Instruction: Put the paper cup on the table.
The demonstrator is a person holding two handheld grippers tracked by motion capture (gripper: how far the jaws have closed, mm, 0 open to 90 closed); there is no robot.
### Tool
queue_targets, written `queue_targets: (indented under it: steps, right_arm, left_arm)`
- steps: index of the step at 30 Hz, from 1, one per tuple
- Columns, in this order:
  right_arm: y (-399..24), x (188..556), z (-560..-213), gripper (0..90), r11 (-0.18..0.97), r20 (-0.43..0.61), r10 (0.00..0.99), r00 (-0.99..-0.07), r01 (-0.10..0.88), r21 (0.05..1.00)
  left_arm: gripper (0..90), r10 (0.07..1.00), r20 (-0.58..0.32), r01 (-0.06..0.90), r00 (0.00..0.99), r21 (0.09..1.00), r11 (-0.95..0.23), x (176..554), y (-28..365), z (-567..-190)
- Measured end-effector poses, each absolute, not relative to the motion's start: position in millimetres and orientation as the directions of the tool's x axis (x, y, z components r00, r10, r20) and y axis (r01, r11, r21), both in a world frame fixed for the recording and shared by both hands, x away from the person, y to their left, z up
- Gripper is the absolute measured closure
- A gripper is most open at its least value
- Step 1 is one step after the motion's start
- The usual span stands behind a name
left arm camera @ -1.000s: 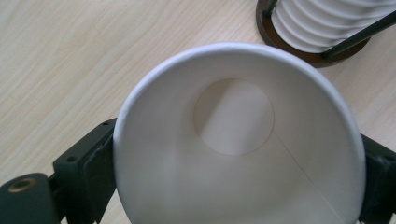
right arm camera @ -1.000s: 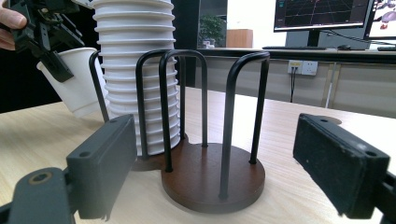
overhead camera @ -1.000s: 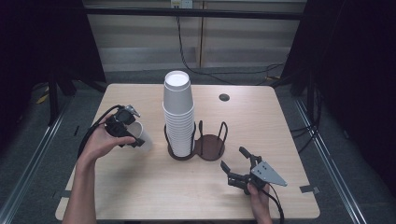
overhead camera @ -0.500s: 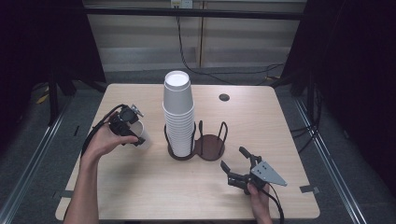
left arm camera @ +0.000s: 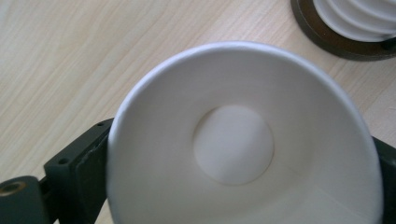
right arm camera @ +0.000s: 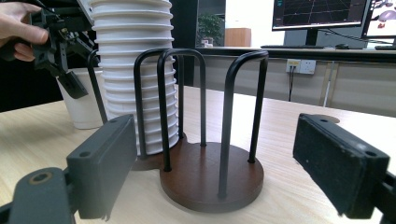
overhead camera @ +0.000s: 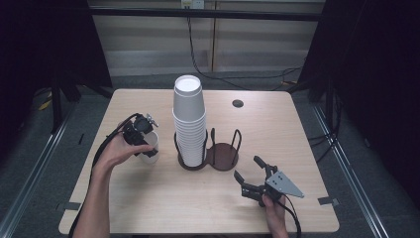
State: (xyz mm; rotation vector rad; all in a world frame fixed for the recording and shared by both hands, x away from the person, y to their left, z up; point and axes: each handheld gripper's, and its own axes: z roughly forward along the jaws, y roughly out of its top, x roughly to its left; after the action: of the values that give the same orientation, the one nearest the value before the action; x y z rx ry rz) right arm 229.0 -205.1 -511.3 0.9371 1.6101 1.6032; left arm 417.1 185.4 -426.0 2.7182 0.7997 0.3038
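Single paper cup [overhead camera: 150, 148] upright on table [overhead camera: 148, 198], between left gripper [overhead camera: 141, 133] jaws; jaws just been opening, spread wide, pads apparently off cup. Right gripper [overhead camera: 249, 172] jaws apart, empty.

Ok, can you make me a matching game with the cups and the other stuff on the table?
Things:
1. single paper cup
2. stack of cups
3. empty holder ring
4. right gripper

Where or how:
A. open, low over the table's near right part
B. dark brown base, nothing in it
C. between the left gripper's fingers, standing on the table
D. tall, in the holder's left ring

Pairs: 1-C, 2-D, 3-B, 4-A
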Motion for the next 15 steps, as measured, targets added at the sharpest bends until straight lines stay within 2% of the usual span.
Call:
queue_targets:
  steps: [9, 13, 15]
  right_arm:
    - [-205, 229, -511, 13.2, -0.014, 0.030, 0.860, -0.510, 0.035, 0.999]
    - [-205, 229, -511, 13.2, -0.012, 0.028, 0.860, -0.509, 0.035, 0.999]
    - [-205, 229, -511, 13.2, -0.012, 0.027, 0.860, -0.510, 0.033, 0.999]
  left_arm:
    - [5.7, 0.581, 0.108, 0.504, 0.806, 0.388, -0.771, 415, 191, -437]
    - [4.7, 0.582, 0.112, 0.507, 0.805, 0.380, -0.774, 414, 194, -440]
    - [3.5, 0.583, 0.083, 0.514, 0.808, 0.385, -0.767, 413, 197, -442]
